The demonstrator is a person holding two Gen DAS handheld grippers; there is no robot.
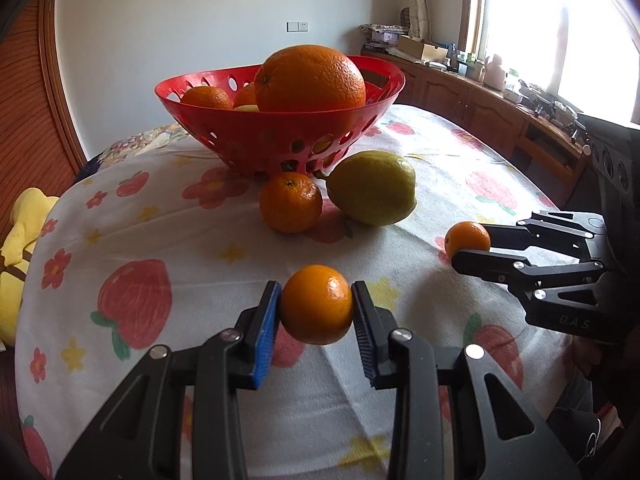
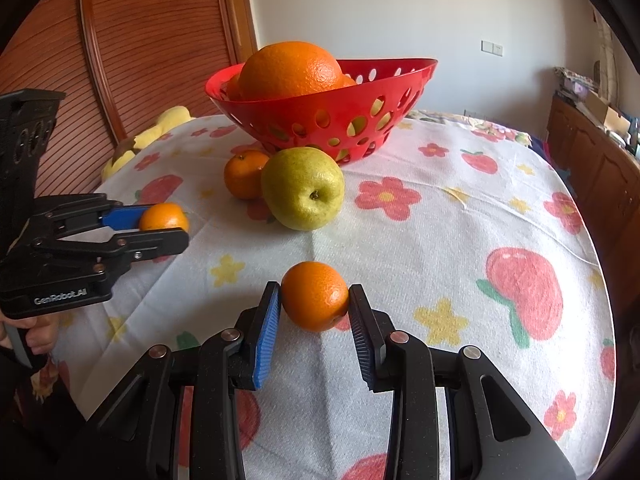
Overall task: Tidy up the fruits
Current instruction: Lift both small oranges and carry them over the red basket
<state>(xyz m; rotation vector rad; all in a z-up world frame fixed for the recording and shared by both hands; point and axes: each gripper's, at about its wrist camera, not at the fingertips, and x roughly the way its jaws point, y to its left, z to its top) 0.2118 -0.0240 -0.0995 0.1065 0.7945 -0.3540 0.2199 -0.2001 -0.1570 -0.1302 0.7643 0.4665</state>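
Low in each wrist frame, the left gripper (image 1: 316, 306) and right gripper (image 2: 315, 298) each clamp a mandarin (image 1: 316, 304).

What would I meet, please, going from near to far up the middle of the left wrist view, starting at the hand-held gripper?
Left hand-held gripper, shut on a small mandarin → loose mandarin on the cloth → red perforated basket → large orange inside it → white wall.
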